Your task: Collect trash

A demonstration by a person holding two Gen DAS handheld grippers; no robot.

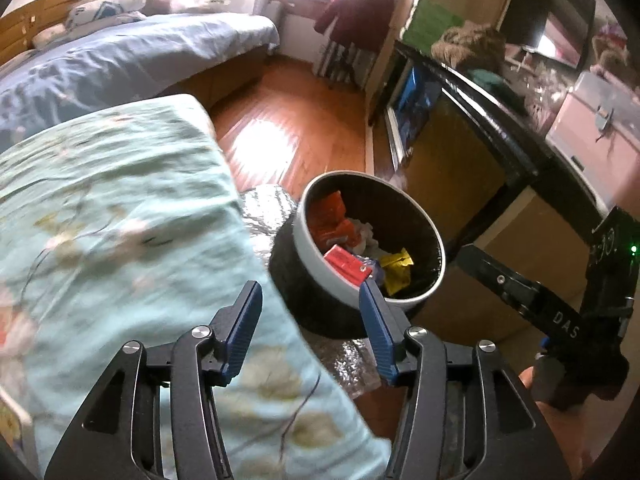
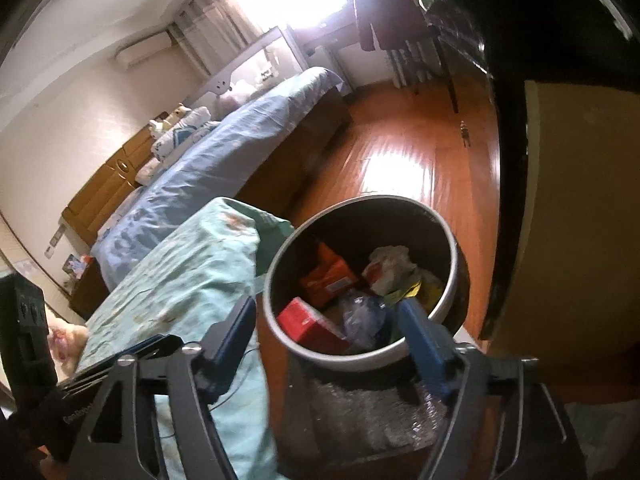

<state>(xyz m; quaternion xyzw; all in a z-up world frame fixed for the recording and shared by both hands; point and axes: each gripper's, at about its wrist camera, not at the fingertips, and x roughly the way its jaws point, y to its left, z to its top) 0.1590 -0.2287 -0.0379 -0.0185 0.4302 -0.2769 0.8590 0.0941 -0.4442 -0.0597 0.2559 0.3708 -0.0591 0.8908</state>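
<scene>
A round bin with a grey rim (image 1: 320,268) stands on the wooden floor and holds trash: a red box (image 1: 344,262), an orange packet (image 1: 330,216), a yellow wrapper (image 1: 396,270) and crumpled paper. My left gripper (image 1: 310,292) is open and empty, just short of the bin's near rim. In the right wrist view the same bin (image 2: 360,358) is right in front of my right gripper (image 2: 328,320), which is open and empty above its near rim. The red box (image 2: 308,326), orange packet (image 2: 328,280) and crumpled plastic (image 2: 362,316) show inside.
A surface under a light green floral cloth (image 1: 120,220) lies left of the bin. A blue bed (image 1: 120,56) is behind it. A dark table edge (image 1: 500,128) and wooden cabinet stand at the right. Silver bubble wrap (image 2: 368,412) lies under the bin.
</scene>
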